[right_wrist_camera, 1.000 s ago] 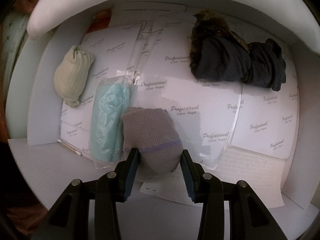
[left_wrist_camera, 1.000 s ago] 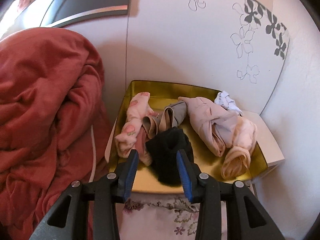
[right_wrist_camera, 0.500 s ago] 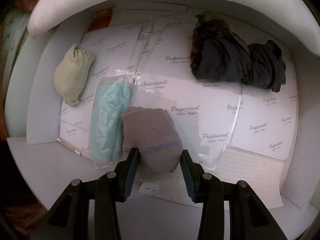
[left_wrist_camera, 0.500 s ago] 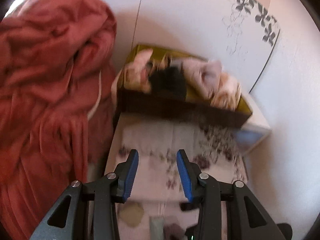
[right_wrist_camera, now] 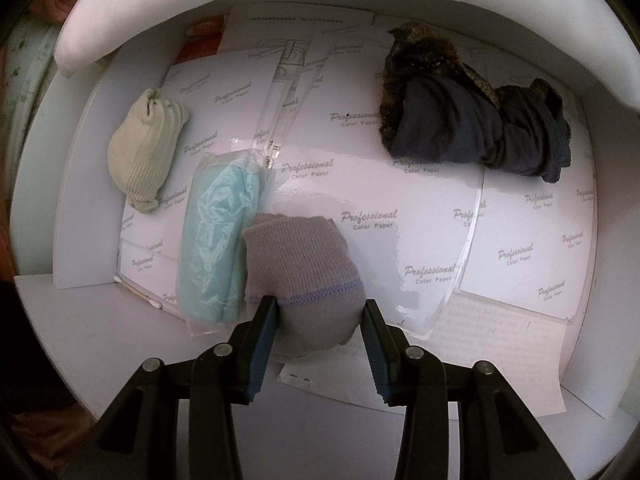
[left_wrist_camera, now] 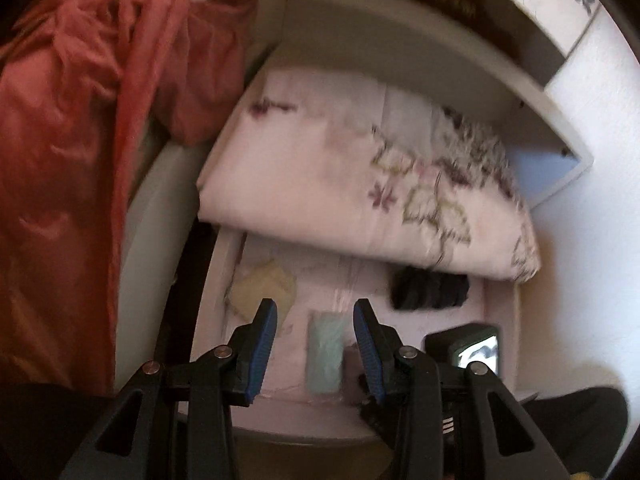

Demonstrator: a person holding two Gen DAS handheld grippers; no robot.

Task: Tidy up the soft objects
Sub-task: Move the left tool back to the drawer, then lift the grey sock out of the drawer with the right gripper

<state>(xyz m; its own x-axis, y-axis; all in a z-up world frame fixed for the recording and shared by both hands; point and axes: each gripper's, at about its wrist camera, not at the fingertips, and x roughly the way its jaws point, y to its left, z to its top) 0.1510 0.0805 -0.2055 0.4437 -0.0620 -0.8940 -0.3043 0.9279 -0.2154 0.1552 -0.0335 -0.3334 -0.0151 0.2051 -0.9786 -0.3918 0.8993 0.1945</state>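
A rolled lilac-grey sock (right_wrist_camera: pixel 308 268) lies in a white drawer (right_wrist_camera: pixel 80 320) lined with printed paper. My right gripper (right_wrist_camera: pixel 320 312) has its jaws around the sock's near end, touching both sides. A cream sock roll (right_wrist_camera: pixel 144 152) lies at the left, a dark bundle of socks (right_wrist_camera: pixel 472 124) at the far right. My left gripper (left_wrist_camera: pixel 314 320) is open and empty, held above the same drawer. In the left wrist view I see the cream sock (left_wrist_camera: pixel 264 288), the teal packet (left_wrist_camera: pixel 326 354) and the dark bundle (left_wrist_camera: pixel 430 288), all blurred.
A teal item in a clear plastic bag (right_wrist_camera: pixel 216 240) lies against the lilac sock's left side. A folded floral fabric (left_wrist_camera: pixel 360 184) sits on the shelf above the drawer. A red quilt (left_wrist_camera: pixel 80 120) hangs at the left. The right gripper's camera unit (left_wrist_camera: pixel 476 352) shows beside my left fingers.
My left gripper let go of the black sock in the gold box and dropped down to the drawer. The right gripper stayed around the lilac sock.
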